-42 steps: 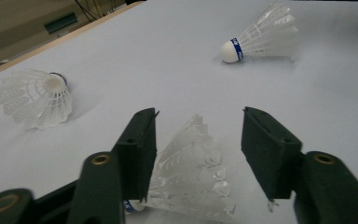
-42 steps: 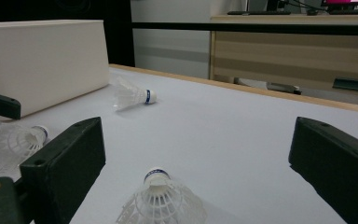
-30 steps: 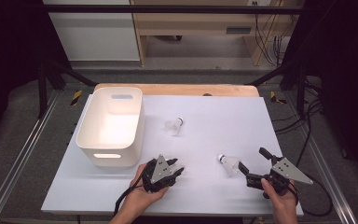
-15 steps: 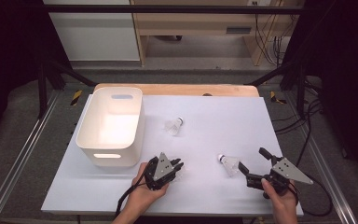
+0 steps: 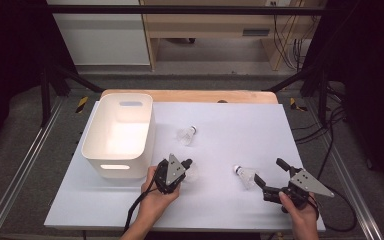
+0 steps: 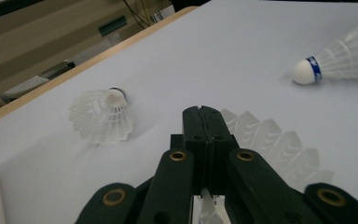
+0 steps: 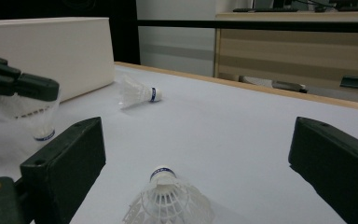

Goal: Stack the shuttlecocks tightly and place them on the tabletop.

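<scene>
Three white shuttlecocks lie on the white table (image 5: 220,120). My left gripper (image 5: 186,164) (image 6: 201,112) has just been closing, and its jaws now meet on the skirt rim of the nearest shuttlecock (image 5: 192,173) (image 6: 275,144). That shuttlecock (image 7: 39,119) hangs cork down from the left gripper (image 7: 28,86) in the right gripper view. A second shuttlecock (image 5: 186,134) (image 6: 102,116) (image 7: 137,93) lies further back. My right gripper (image 5: 268,170) (image 7: 196,140) stands open, with the third shuttlecock (image 5: 246,175) (image 6: 335,58) (image 7: 165,200) just ahead between its jaws, untouched.
A white plastic bin (image 5: 92,145) (image 7: 51,51) stands at the table's left, close beside the left gripper. A wooden edge (image 5: 190,95) runs along the far side. Metal frame rails flank the table.
The left gripper's jaws have shut on the near shuttlecock's skirt and the hand has shifted slightly. The right hand and the other two shuttlecocks have stayed put.
</scene>
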